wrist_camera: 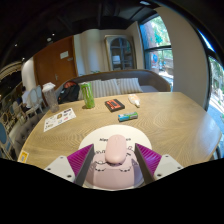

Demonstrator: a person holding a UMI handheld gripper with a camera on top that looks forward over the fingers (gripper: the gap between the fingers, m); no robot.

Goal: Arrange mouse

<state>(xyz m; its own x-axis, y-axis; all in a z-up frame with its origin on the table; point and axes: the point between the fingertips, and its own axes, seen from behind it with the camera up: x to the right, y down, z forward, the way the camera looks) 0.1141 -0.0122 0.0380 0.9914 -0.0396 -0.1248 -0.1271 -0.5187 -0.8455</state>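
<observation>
Jaws are seen pinching the mouse (116, 152) from both sides, above a round white mat (112, 138) on the desk (170, 115). Placing step is judged in hand; next, mouse must be lowered, then released.

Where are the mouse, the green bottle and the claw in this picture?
mouse (116, 152): gripper view, on its rounded back.
green bottle (87, 96): gripper view, on the middle of its body.
claw (115, 161): gripper view, midway between its fingertips, around the mouse.
</observation>
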